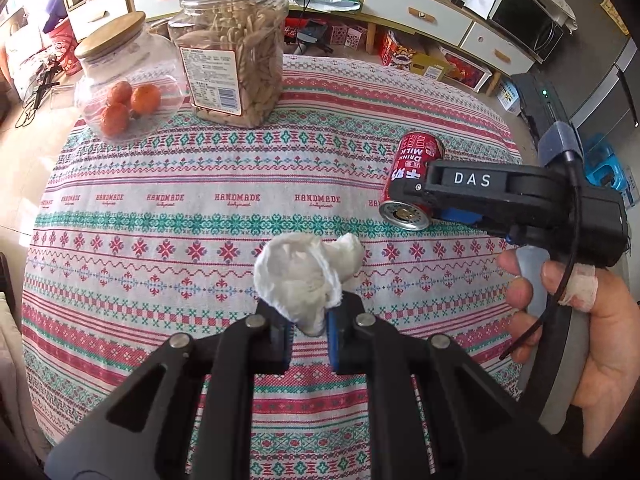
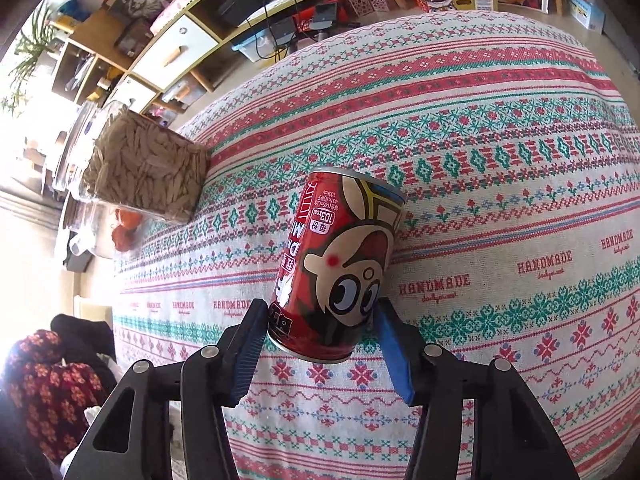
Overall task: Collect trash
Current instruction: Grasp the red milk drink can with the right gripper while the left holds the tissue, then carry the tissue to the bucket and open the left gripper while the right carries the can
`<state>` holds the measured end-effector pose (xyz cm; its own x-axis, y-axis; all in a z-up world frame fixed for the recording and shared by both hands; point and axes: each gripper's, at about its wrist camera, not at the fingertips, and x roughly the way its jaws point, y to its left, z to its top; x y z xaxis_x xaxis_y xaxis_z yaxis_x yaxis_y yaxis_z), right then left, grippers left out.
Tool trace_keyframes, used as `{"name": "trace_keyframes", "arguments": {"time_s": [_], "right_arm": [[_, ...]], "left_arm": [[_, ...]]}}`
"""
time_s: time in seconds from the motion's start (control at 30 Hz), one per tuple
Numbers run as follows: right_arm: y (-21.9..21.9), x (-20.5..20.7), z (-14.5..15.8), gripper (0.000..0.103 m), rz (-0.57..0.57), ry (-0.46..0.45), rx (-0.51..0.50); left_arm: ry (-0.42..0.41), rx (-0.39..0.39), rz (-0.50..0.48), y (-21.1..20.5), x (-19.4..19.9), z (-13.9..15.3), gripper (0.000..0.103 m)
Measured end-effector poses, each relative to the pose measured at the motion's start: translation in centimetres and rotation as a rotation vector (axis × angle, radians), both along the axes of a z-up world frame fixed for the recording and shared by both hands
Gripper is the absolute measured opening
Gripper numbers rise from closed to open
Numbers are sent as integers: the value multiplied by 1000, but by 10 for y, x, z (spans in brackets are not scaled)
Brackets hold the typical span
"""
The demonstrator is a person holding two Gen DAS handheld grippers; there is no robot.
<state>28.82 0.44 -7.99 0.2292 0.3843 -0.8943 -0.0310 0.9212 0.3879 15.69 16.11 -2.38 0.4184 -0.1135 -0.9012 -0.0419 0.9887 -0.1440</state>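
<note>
Right now: I am partway through the collecting, with one piece of trash in hand and a second being taken.
Left gripper: my jaws are pinched nearly together on the crumpled white tissue, which sticks up out of them above the tablecloth.
Right gripper: my jaws stand about half apart, one blue pad on either side of the red milk-drink can. Both pads look to be touching its near end, so I judge the grip made, though how firm it is I cannot tell.
Can: it lies on its side on the cloth, near the table's right-hand edge as the left camera sees it, its metal end toward that camera.
Next move: I would confirm the squeeze holds, since a smooth round can may roll or slip, then lift it clear. No bin shows in either view, so I must find one first.
Square plastic jar: upright at the far side, full of pale seeds or nuts.
Round glass jar: just beside it, wooden lid on, holding three small oranges.
</note>
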Motion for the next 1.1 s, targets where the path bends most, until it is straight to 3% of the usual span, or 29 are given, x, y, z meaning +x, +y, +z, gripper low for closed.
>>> {"name": "trace_keyframes", "arguments": {"time_s": [0.33, 0.63, 1.1], "right_arm": [[-28, -30, 10, 55, 97, -47, -116], [-78, -69, 21, 55, 112, -85, -117], [-158, -122, 60, 55, 98, -214, -127]], "left_arm": [[-11, 24, -24, -9, -2, 1, 14], [9, -19, -47, -27, -10, -8, 14], [-22, -48, -170, -107, -33, -6, 14]]}}
